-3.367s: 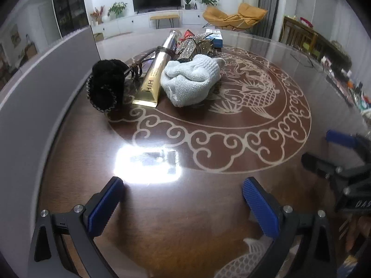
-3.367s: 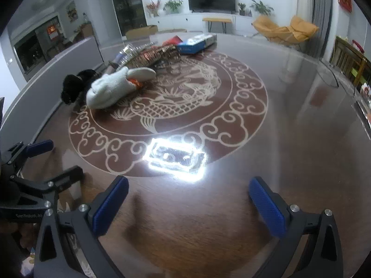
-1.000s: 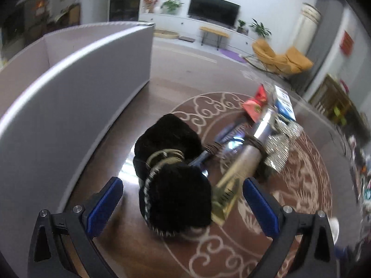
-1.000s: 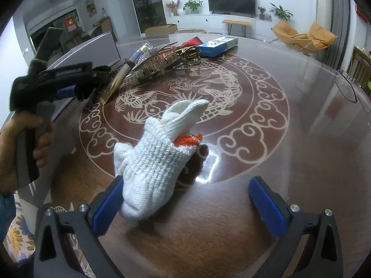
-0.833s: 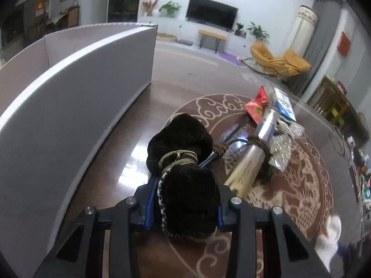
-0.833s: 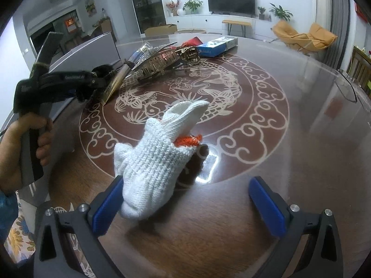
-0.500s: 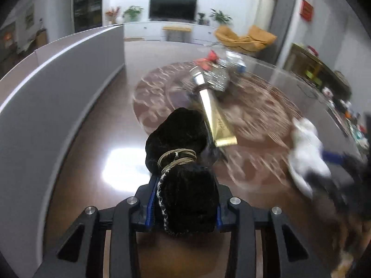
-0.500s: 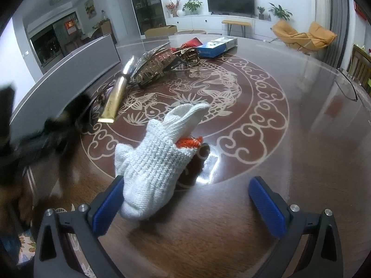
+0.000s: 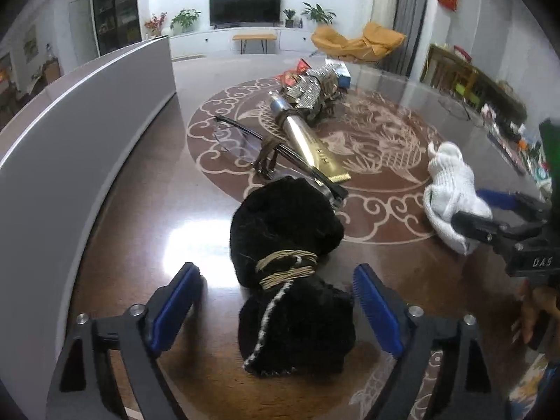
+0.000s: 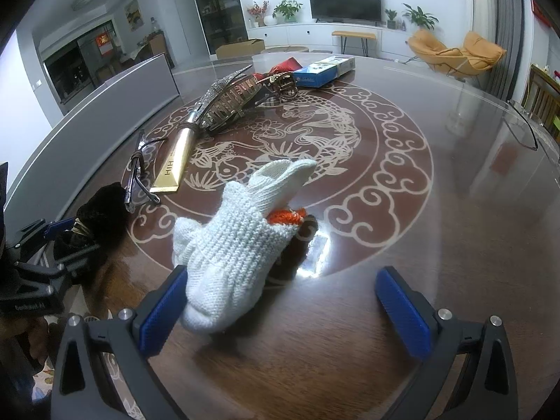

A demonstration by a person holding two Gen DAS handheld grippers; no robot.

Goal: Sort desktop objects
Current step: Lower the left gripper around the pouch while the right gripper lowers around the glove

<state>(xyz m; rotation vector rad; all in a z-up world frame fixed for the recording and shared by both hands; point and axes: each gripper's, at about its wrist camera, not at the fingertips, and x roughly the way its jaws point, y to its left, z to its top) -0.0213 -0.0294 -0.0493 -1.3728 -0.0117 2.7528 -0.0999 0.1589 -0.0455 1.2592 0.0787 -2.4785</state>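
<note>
A black fuzzy pouch tied with tan cord lies on the brown table, between the fingers of my left gripper. Its jaws are opening and the blue pads stand clear of the pouch on both sides. In the right wrist view the same pouch and left gripper sit at the far left. My right gripper is open over a white knitted glove with an orange cuff, which lies against the left pad. The left wrist view shows that glove at the right gripper's tips.
Beyond the pouch lie glasses, a gold tube and a sparkly clutch. A blue box and a red packet sit at the far side. A grey curved partition borders the table's left.
My left gripper shut on the black pouch, dragged it away from the gold tube and glasses, and has now opened off it. The right gripper and the white glove stayed put.
</note>
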